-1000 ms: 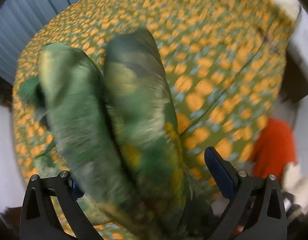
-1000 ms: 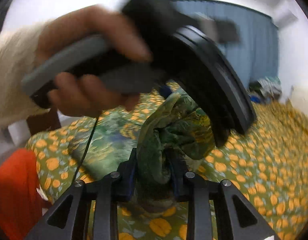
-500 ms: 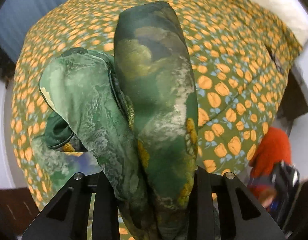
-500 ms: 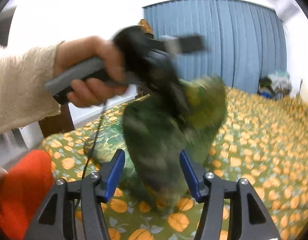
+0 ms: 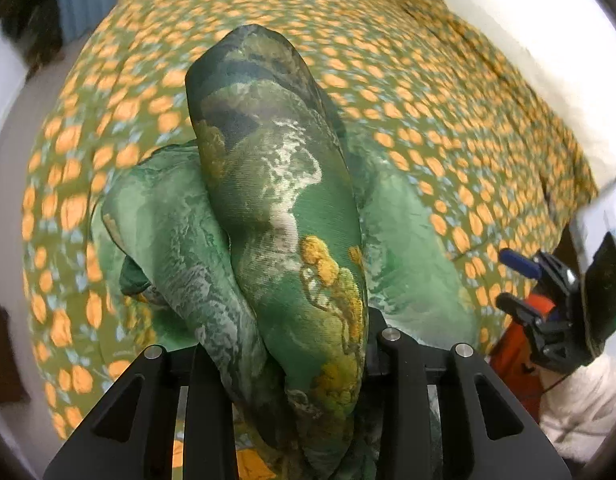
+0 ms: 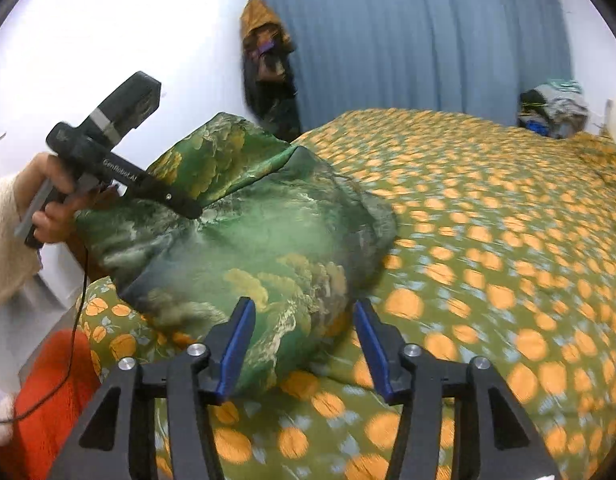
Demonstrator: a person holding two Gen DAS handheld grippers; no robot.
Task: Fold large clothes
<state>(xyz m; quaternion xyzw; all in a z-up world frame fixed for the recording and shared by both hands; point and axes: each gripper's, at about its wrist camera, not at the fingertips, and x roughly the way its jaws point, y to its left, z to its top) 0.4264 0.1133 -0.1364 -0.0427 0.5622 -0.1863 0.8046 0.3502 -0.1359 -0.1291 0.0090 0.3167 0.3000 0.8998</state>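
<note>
A large green garment (image 5: 275,184) with a yellow and white print is bunched up over the orange-flowered bedspread (image 5: 408,80). My left gripper (image 5: 287,332) is shut on a thick fold of it; the pads are buried in the cloth and the jaws are opening slightly. In the right wrist view the garment (image 6: 247,240) is heaped on the bed's near left corner, and the left gripper (image 6: 187,208) pinches its upper fold. My right gripper (image 6: 303,316) has its blue pads apart and the jaws are closing. The garment's near edge lies between the pads, untouched.
An orange-red cloth (image 6: 47,380) sits off the bed at lower left. A hand in a cream sleeve (image 6: 3,240) holds the left gripper. A blue curtain (image 6: 408,40), hanging clothes (image 6: 267,60) and a clothes pile (image 6: 556,108) stand beyond the bedspread (image 6: 488,220).
The left jaws closed on the garment and carried it across the bed. The right gripper let go of its bunch and drew back; the garment sank onto the bedspread.
</note>
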